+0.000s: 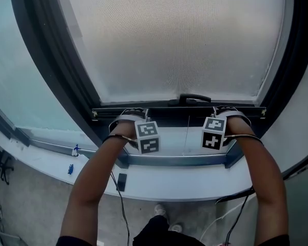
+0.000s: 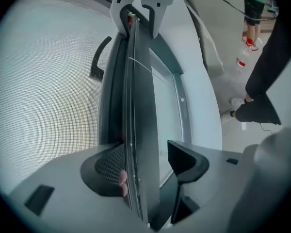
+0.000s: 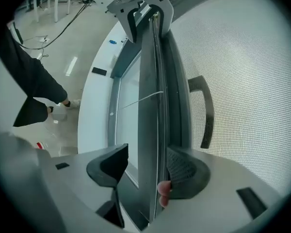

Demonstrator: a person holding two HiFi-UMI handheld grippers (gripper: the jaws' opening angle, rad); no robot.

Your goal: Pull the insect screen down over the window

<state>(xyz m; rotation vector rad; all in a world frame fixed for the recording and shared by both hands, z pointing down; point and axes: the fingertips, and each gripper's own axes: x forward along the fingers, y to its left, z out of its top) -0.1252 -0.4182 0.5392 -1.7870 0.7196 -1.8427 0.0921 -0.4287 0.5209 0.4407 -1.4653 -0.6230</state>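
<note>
At the foot of the window, the head view shows the insect screen (image 1: 179, 40) drawn low, its bottom bar (image 1: 164, 109) just above the sill (image 1: 169, 182). From the bar's handle (image 1: 195, 98), the left gripper (image 1: 135, 115) sits at eight o'clock and the right gripper (image 1: 227, 113) at four, both on the bar.

Left gripper view: the jaws stand wide astride the bar, the nine-o'clock pad (image 2: 106, 166) against it and the three-o'clock jaw clear.

Right gripper view: the jaws are equally wide with the bar between them, the three-o'clock pad (image 3: 184, 171) touching it and the nine-o'clock jaw apart.
</note>
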